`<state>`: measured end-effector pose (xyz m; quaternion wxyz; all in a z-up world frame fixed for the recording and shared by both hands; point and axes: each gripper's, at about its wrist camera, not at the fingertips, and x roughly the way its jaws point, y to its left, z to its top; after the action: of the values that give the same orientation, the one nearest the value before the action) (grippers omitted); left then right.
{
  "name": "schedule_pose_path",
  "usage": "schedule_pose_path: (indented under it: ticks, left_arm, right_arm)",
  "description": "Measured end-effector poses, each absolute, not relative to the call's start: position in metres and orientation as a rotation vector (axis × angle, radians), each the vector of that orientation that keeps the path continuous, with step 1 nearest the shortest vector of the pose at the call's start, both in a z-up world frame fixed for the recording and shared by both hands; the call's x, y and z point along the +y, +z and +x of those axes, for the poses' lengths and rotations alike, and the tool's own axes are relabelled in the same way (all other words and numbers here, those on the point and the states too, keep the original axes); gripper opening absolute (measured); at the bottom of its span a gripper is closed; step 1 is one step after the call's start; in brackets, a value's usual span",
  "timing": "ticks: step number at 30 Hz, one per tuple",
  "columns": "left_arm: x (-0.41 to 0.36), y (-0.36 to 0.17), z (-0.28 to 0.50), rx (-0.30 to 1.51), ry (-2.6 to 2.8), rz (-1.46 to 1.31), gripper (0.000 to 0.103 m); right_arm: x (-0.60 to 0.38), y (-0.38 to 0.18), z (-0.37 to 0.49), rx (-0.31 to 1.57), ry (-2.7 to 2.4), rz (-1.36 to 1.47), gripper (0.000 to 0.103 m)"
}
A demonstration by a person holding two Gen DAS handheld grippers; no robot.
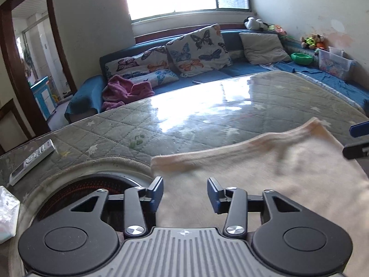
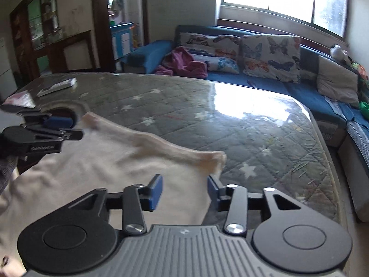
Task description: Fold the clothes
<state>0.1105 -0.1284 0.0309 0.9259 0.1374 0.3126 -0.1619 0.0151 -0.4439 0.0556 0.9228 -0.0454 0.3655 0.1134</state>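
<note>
My left fingers point(image 1: 185, 192) stand wide apart over the near left corner of a cream cloth point(image 1: 265, 161), holding nothing. My right fingers point(image 2: 184, 191) are just as wide, over the cloth's near right side, and they hold nothing either.

Hard to make out: the cloth is motion-blurred in both views, so seams and garment type cannot be told. Its near part is hidden beneath my own gripper bodies and runs off the bottom of both views. In the left view only the tips of my right fingers show at the right edge; in the right view my left gripper comes in side-on from the left edge.

The cloth lies spread on the table point(image 1: 184, 115), a glass-topped quilted surface with stars. Its far edge runs left to right across the table, sagging in the middle, with the right corner point(image 2: 220, 158) bunched up. The long axis seems to be sideways, between my two hands.

A remote point(image 1: 34, 159) lies left on the table, well apart from the cloth. A round opening point(image 1: 92, 184) is just beside the cloth's left corner. A blue sofa point(image 1: 230, 71) with butterfly cushions point(image 1: 198, 48) stands behind.
</note>
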Motion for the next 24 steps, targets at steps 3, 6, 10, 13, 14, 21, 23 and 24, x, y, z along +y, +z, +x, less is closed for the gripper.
schedule_pose_path:
  ticks: [3, 6, 10, 13, 14, 21, 23, 24]
  left_arm:
    - [-0.128, 0.035, 0.09, 0.634, -0.349, 0.288, 0.053]
    - [-0.126, 0.037, 0.067, 0.625, -0.375, 0.291, 0.056]
    - [-0.126, 0.036, 0.04, 0.614, -0.391, 0.318, 0.059]
    - [-0.126, 0.034, 0.021, 0.611, -0.406, 0.325, 0.061]
    - [-0.125, 0.033, 0.016, 0.609, -0.41, 0.328, 0.063]
    - [-0.12, 0.021, -0.022, 0.589, -0.431, 0.375, 0.067]
    - [-0.118, 0.016, -0.031, 0.589, -0.438, 0.39, 0.067]
    - [-0.117, 0.014, -0.035, 0.59, -0.443, 0.394, 0.068]
  right_arm:
    - [-0.43, 0.057, -0.009, 0.752, 0.273, -0.13, 0.059]
    - [-0.417, 0.056, -0.032, 0.754, 0.306, -0.159, 0.065]
    - [-0.4, 0.055, -0.061, 0.737, 0.345, -0.208, 0.074]
    - [-0.389, 0.052, -0.078, 0.729, 0.366, -0.249, 0.077]
    - [-0.387, 0.051, -0.082, 0.729, 0.369, -0.258, 0.078]
    - [-0.372, 0.041, -0.11, 0.721, 0.381, -0.328, 0.081]
    - [-0.369, 0.039, -0.118, 0.718, 0.383, -0.34, 0.082]
    - [-0.368, 0.038, -0.12, 0.719, 0.384, -0.346, 0.082]
